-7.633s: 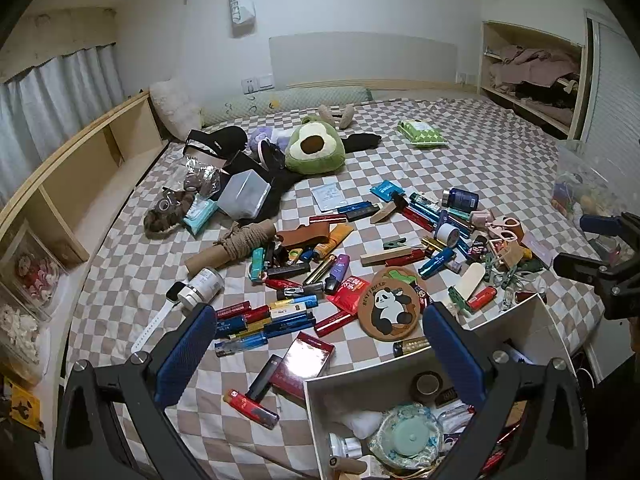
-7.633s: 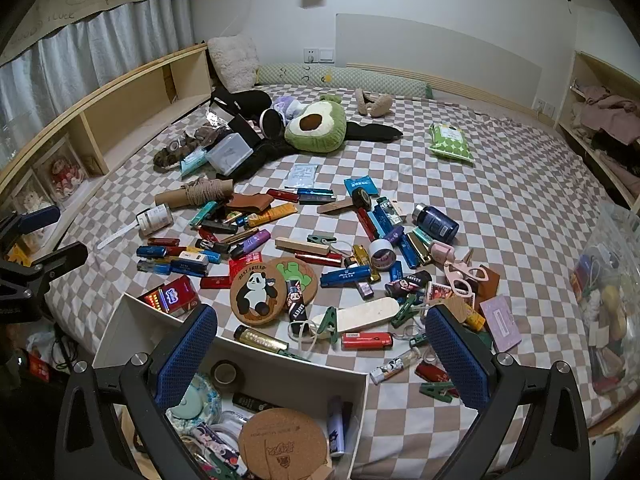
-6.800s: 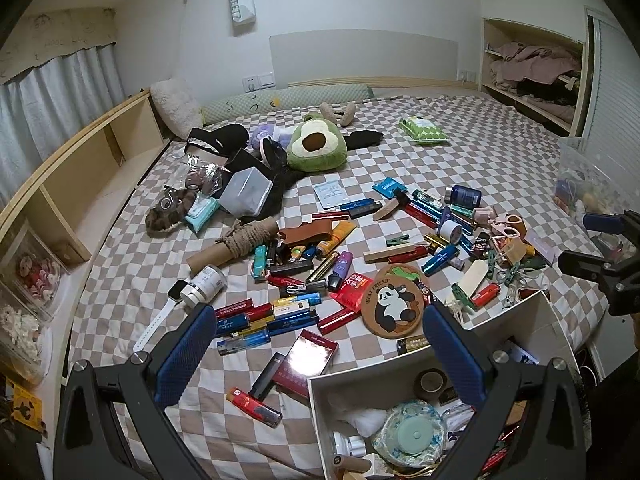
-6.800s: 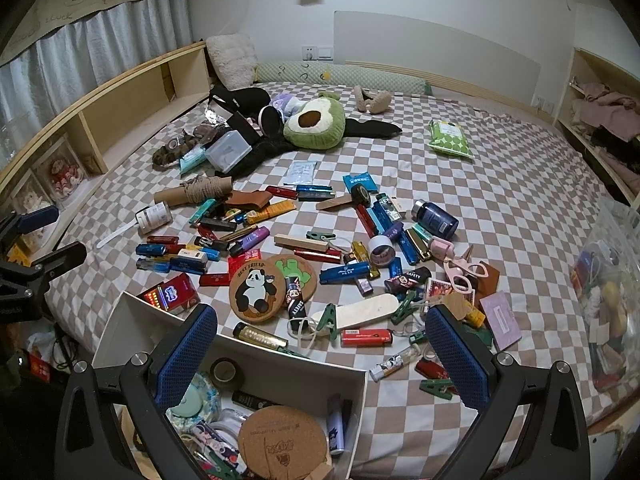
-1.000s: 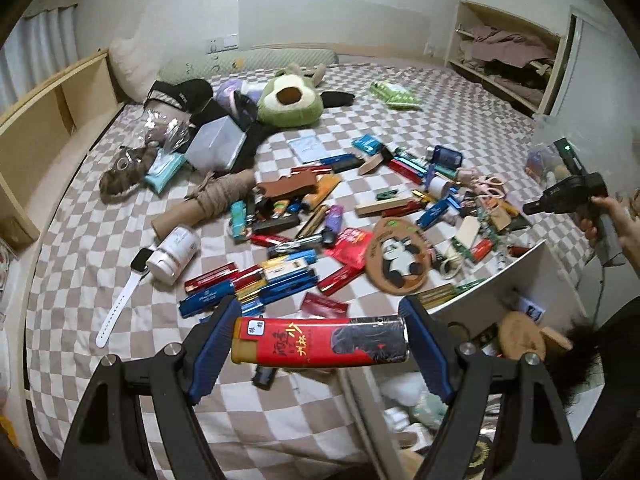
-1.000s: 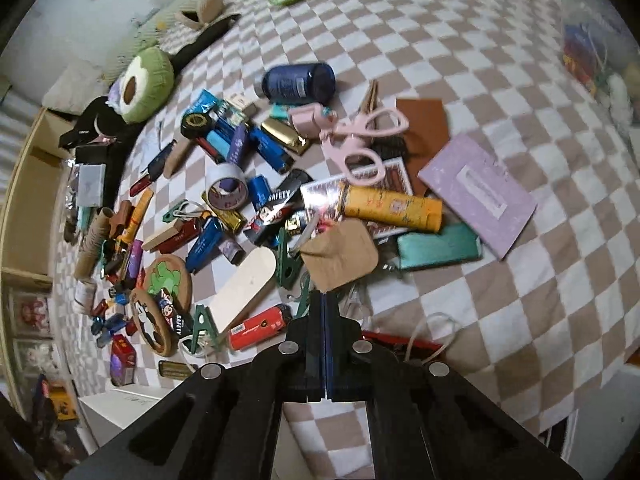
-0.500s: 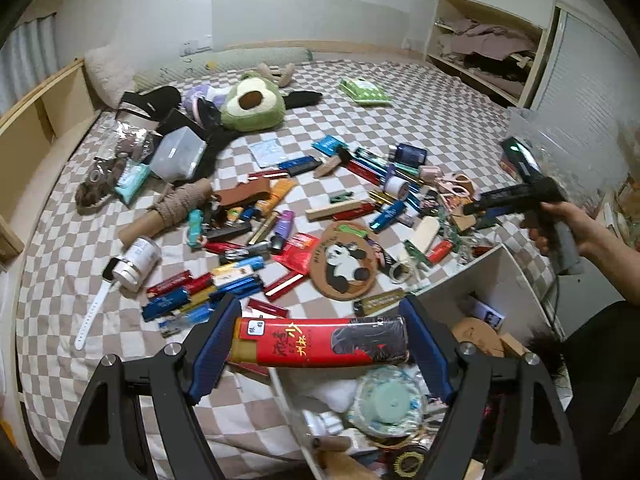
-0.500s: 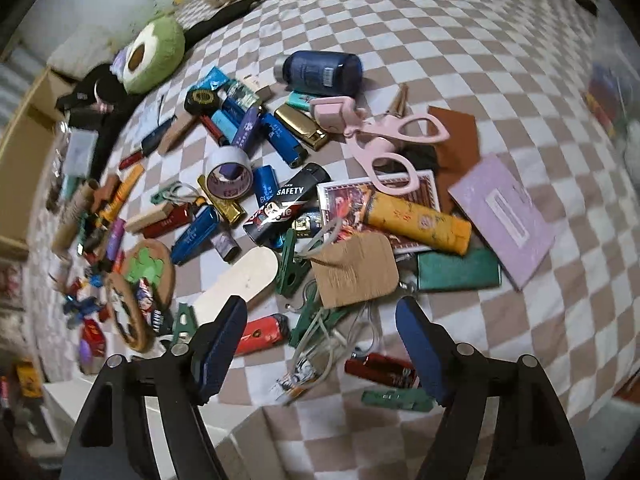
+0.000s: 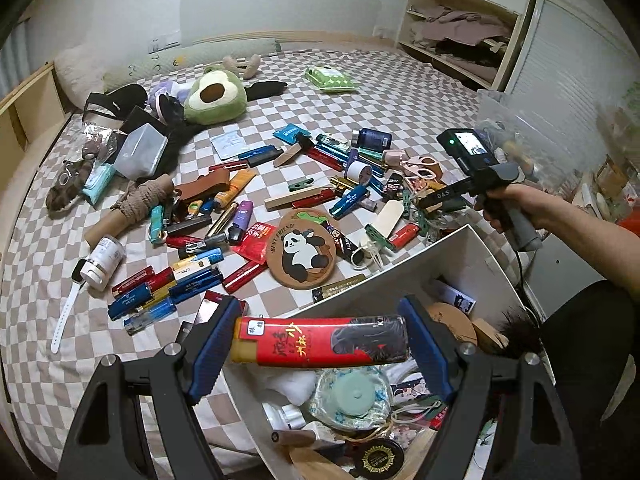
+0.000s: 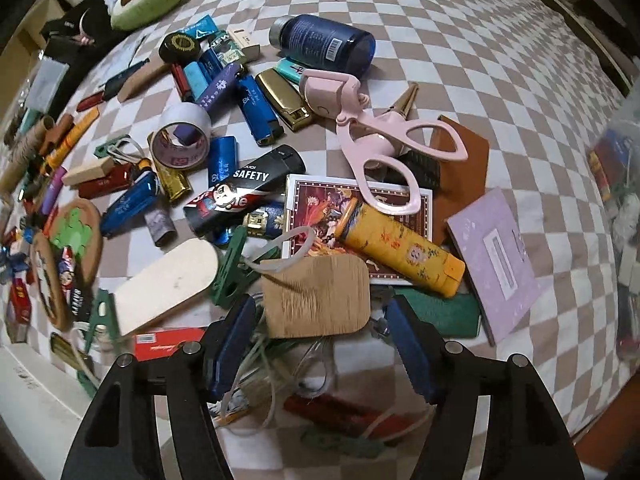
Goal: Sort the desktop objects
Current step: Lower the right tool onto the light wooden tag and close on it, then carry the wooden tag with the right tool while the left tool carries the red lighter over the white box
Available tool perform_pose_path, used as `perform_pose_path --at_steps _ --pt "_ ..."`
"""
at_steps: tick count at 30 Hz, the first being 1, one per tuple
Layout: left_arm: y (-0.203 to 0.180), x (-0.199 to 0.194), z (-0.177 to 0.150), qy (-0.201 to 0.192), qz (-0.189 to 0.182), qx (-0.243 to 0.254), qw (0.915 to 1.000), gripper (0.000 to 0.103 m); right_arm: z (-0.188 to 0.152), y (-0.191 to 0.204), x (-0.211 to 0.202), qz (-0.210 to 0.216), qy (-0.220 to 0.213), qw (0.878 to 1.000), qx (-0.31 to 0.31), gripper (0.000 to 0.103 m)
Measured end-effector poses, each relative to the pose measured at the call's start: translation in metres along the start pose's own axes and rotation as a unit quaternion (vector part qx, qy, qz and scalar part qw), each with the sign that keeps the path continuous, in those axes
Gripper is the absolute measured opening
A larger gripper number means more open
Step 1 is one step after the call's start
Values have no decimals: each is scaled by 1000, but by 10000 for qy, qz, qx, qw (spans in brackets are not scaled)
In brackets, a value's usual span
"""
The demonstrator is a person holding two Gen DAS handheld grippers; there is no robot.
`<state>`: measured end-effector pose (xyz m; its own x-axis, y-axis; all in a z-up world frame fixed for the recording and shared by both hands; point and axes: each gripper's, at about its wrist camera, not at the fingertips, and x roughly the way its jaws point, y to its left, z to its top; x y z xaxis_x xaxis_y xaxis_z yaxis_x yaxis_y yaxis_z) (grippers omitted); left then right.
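Between the blue pads of the left gripper (image 9: 320, 340) a red lighter (image 9: 320, 341) with yellow Chinese characters is pinched crosswise, above the white box (image 9: 448, 248). Beyond it on the checkered bed (image 9: 400, 92) lies a round panda coaster (image 9: 301, 249) that reads "BEST FRIEND".

Over the pile, in the right wrist view, the right gripper (image 10: 320, 338) is spread wide, its fingers on both sides of a cork tag (image 10: 318, 296). Further away a black lighter (image 10: 246, 191) reads "SAFETY", beside pink scissors (image 10: 384, 148) and a yellow tube (image 10: 400, 250).
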<state>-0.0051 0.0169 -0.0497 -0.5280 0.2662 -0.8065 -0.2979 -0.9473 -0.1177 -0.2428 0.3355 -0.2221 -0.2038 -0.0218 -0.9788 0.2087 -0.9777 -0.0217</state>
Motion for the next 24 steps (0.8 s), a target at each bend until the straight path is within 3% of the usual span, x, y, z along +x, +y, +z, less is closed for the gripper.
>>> perform_pose_path --at_steps 5,12,17,24 --pt "2 2 -1 45 41 1 10000 81 4 3 4 -151 -2 9997 -207 56" --pt "3 2 -3 67 82 -15 9999 81 0 6 -4 -90 41 9995 -306 56" --pt "4 -1 -3 27 86 -11 10000 81 -9 -3 -42 268 -202 9994 -24 56" --pt "0 -4 0 -42 104 67 9999 81 -16 1 -119 929 -927 9911 230 56"
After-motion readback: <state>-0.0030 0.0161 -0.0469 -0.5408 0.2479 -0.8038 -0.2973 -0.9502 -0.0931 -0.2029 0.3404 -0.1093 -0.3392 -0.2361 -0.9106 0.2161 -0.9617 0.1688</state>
